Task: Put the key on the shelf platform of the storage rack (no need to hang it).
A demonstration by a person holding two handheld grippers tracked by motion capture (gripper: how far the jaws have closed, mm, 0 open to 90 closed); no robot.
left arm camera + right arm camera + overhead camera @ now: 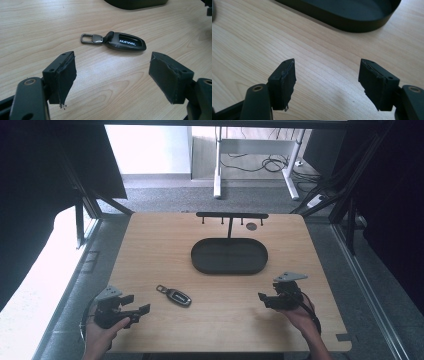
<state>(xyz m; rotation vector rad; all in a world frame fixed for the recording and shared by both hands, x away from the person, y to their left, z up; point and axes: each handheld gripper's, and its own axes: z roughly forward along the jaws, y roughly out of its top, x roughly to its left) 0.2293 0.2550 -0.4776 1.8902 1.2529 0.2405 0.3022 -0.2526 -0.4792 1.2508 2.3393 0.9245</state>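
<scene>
Spreading out beneath both my tongs is the pale wood-grain rectangular table, the biggest thing here, with my hands coming in at its near edge. Next in size is the black oval shallow tray, which lies well ahead of both tongs, between them and a little nearer my right pair; in the right gripper view its dark wall curves across the top, well beyond the jaws. Behind the tray, farther still from me, stands a thin black T-shaped rack with small pegs hanging from its crossbar. My left tongs sit in my left hand near the front left corner, the jaws spread wide and gripping nothing, only bare wood between the pads. My right tongs sit in my right hand towards the front right, likewise spread wide and empty. Smallest is the dark grey oblong car key fob with its silver metal loop: it lies flat on the wood just ahead of my left tongs, apart from the jaws, well to the left of my right pair, and reads "HAVAL" in the left gripper view.
</scene>
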